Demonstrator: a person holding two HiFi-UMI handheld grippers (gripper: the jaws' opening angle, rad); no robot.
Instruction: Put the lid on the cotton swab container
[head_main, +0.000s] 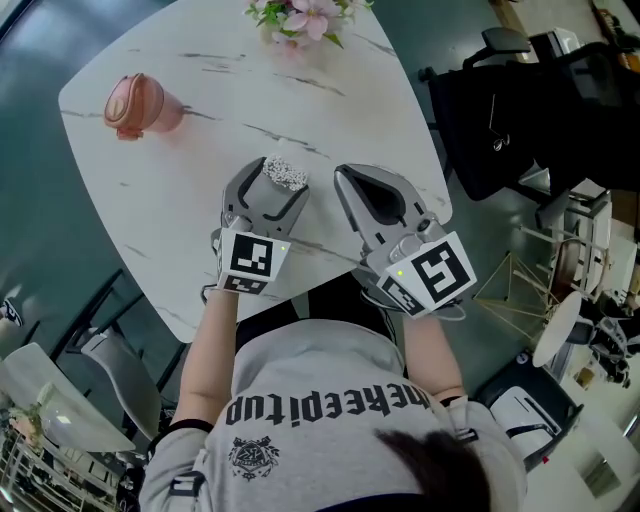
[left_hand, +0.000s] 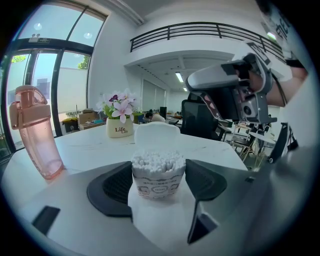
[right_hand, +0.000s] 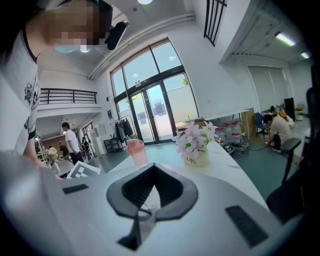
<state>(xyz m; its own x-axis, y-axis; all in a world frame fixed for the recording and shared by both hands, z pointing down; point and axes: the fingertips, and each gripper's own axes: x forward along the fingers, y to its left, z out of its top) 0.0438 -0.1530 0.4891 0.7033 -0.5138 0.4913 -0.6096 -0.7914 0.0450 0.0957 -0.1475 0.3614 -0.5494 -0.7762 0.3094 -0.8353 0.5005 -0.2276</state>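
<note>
White swabs (left_hand: 158, 160) fill the container (left_hand: 158, 186) clamped by the left gripper (left_hand: 158, 172); its lid (left_hand: 155, 134) stands behind, closed right gripper (head_main: 344, 176) alongside.

The person wears a grey T-shirt (head_main: 330, 400) with black lettering and a crest; the left gripper (head_main: 272, 182) and right gripper (head_main: 342, 175) are grey, black-padded, each with a black-and-white marker cube (head_main: 250, 258).

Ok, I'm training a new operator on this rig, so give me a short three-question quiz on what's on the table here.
1. True or false: the cotton swab container has its lid on.
2. Between the jaws of the left claw stands: A) a mug; B) the cotton swab container; C) a phone.
3. The bottle on the table is ____ in colour.
Key: 1 false; 2 B; 3 pink.
</note>
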